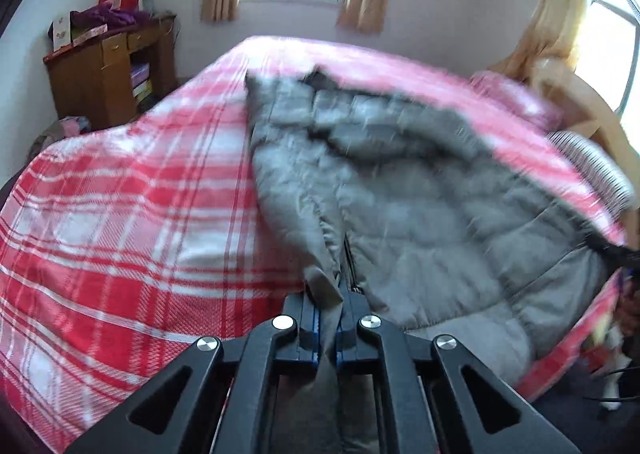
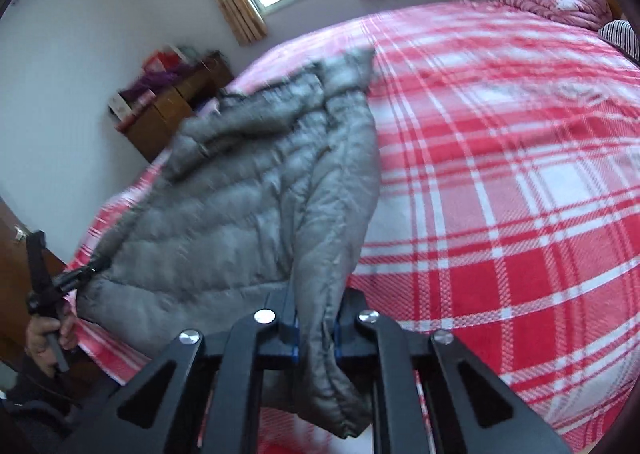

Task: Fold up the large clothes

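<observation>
Spreading the grey padded jacket (image 1: 400,174) flat on the plaid bed (image 1: 120,194) ahead means keeping the hem taut between the left gripper (image 1: 327,306) and right gripper (image 2: 316,314), each clamped on a corner. Blur hides the far collar, and the sleeves cannot be made out.

Black tongs (image 1: 327,318), silver screws, blue pads (image 1: 317,328).
</observation>
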Tool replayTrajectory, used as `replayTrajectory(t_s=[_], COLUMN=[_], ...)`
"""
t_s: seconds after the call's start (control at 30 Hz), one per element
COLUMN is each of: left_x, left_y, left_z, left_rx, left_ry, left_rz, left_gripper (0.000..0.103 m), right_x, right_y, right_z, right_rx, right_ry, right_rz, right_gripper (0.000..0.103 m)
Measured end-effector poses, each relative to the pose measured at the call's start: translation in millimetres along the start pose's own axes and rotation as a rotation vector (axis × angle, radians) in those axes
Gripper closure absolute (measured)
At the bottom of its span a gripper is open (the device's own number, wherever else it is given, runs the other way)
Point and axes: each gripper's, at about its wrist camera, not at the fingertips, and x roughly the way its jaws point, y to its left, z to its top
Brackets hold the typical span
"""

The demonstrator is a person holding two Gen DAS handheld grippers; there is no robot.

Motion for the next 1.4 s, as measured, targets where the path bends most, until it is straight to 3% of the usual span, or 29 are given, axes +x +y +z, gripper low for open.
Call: replayTrajectory(t_s=[0.17, 0.3, 0.4, 0.53, 0.63, 0.7, 0.73, 0.8, 0.87, 0.97, 1.03, 1.1, 1.13, 1.27, 1.4], left_x=[-71.4, -82.5, -53.8, 12.4, 46.2, 73.1, 79.9, 91.2, 98.2, 102.8, 115.7, 123.3, 124.6, 126.9, 147.9], left_y=[-0.6, -3.7, 4.6, 30.7, 36.9, 50.0, 57.9, 66.2, 73.5, 86.2, 92.5, 95.0, 94.5, 74.6, 19.5], left_z=[34.7, 70.5, 106.9, 155.3, 170.3, 182.8, 185.6, 192.0, 199.2, 205.3, 208.0, 206.6, 206.3, 209.3, 216.8], left_rx=[-0.038, 0.015, 0.032, 0.021, 0.051, 0.005, -0.031, -0.076, -0.108, -0.172, -0.210, -0.258, -0.279, -0.285, -0.126], left_ry=[-0.121, -0.181, -0.190, -0.190, -0.178, -0.124, -0.122, -0.125, -0.170, -0.251, -0.233, -0.253, -0.263, -0.322, -0.329], left_rz=[-0.133, -0.130, -0.103, -0.026, 0.014, 0.010, -0.003, 0.033, 0.127, 0.202, 0.257, 0.346, 0.387, 0.452, 0.527], left_gripper=[0.099, 0.099, 0.099, 0.099, 0.094, 0.089, 0.085, 0.067, 0.022, 0.018, 0.018, 0.018, 0.018, 0.018, 0.017], right_x=[-62.6, -97.1, -90.2, -42.7, -0.5, 29.0, 34.6, 56.4, 75.4, 108.0, 123.6, 138.0, 143.8, 153.7, 173.7], right_y=[21.6, 39.0, 46.9, 35.0, 34.1, 21.2, 16.0, 3.8, -4.1, -16.7, -22.1, -24.3, -24.2, -8.5, 24.9], right_z=[27.3, 59.5, 93.7, 152.7, 187.9, 211.2, 216.0, 229.5, 239.6, 253.8, 258.6, 264.2, 268.2, 275.3, 257.8], right_rx=[-0.039, -0.074, -0.123, -0.128, -0.143, -0.092, -0.074, -0.040, -0.031, 0.006, 0.033, 0.056, 0.060, 0.009, -0.066], right_ry=[-0.120, -0.226, -0.293, -0.354, -0.366, -0.347, -0.339, -0.320, -0.295, -0.269, -0.274, -0.271, -0.288, -0.329, -0.279], right_rz=[0.066, 0.108, 0.077, 0.026, -0.024, -0.030, -0.028, -0.043, -0.056, -0.048, -0.066, -0.101, -0.112, -0.182, -0.220], right_gripper=[0.091, 0.091, 0.091, 0.091, 0.092, 0.092, 0.092, 0.092, 0.092, 0.089, 0.070, 0.007, 0.003, 0.006, 0.006])
